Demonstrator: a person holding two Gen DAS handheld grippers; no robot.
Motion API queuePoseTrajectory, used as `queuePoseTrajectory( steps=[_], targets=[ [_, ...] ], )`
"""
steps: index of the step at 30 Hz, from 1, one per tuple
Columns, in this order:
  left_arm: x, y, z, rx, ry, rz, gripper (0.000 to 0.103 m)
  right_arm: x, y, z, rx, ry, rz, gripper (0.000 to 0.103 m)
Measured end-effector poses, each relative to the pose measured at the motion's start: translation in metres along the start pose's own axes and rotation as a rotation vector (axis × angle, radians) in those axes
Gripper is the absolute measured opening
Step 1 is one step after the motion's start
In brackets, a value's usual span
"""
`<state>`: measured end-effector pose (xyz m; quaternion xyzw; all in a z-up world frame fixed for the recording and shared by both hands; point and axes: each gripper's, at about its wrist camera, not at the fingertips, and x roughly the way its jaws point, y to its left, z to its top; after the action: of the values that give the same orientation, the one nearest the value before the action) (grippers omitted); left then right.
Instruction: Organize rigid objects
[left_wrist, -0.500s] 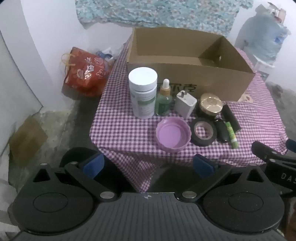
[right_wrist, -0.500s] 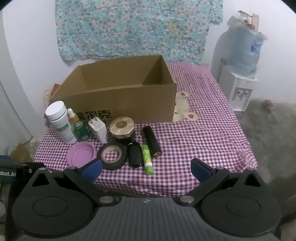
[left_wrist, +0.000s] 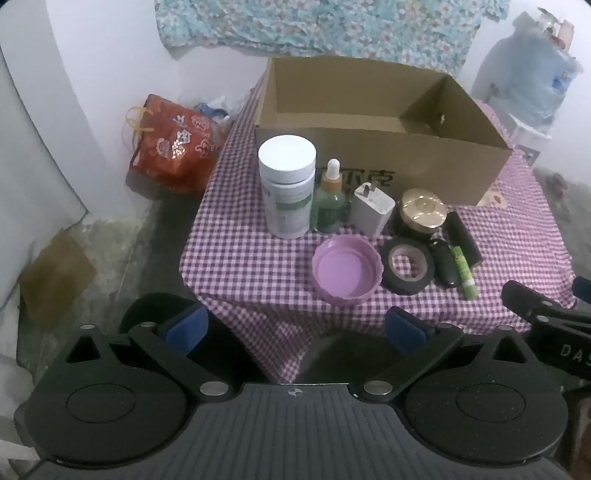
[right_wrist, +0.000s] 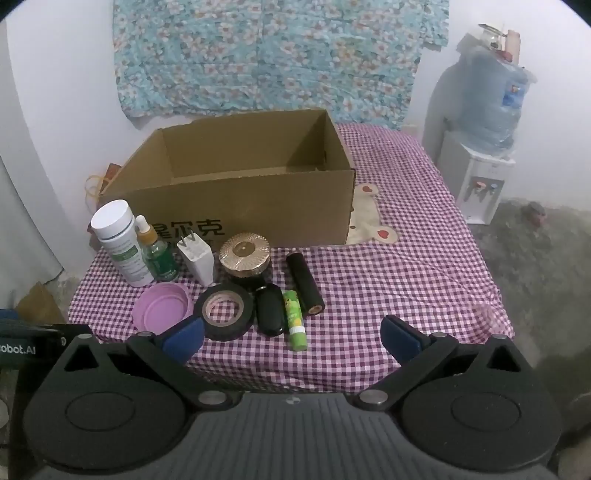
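Several small objects stand on a checked tablecloth (right_wrist: 406, 280) in front of an open cardboard box (right_wrist: 243, 199): a white pill bottle (left_wrist: 287, 184), a green dropper bottle (left_wrist: 330, 199), a white charger (left_wrist: 372, 208), a gold-lidded jar (left_wrist: 422, 212), a purple lid (left_wrist: 345, 271), a black tape roll (left_wrist: 407, 264), a black oval case (right_wrist: 270, 309), a green glue stick (right_wrist: 294, 319) and a black tube (right_wrist: 304, 284). My left gripper (left_wrist: 293, 330) is open and empty, short of the table's front edge. My right gripper (right_wrist: 291, 338) is open and empty, just above the front edge near the glue stick.
A red gift bag (left_wrist: 171, 144) lies on the floor left of the table. A water dispenser (right_wrist: 484, 147) stands at the right. Floral cloth (right_wrist: 277, 55) hangs on the wall behind the box. The right half of the table holds only the cloth.
Both grippers have edged slightly closer to the table; nothing on the table has moved.
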<state>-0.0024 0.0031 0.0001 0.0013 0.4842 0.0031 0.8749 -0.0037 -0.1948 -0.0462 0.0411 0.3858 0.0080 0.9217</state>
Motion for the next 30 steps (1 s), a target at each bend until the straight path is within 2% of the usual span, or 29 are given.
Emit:
queuePoseTrajectory(
  steps=[30],
  targets=[
    [0.0035,-0.0099,-0.0023,0.033,0.011,0.017,0.103,-0.0037,0.0020,0.0058,0.004,0.012,0.008,0.103]
  ],
)
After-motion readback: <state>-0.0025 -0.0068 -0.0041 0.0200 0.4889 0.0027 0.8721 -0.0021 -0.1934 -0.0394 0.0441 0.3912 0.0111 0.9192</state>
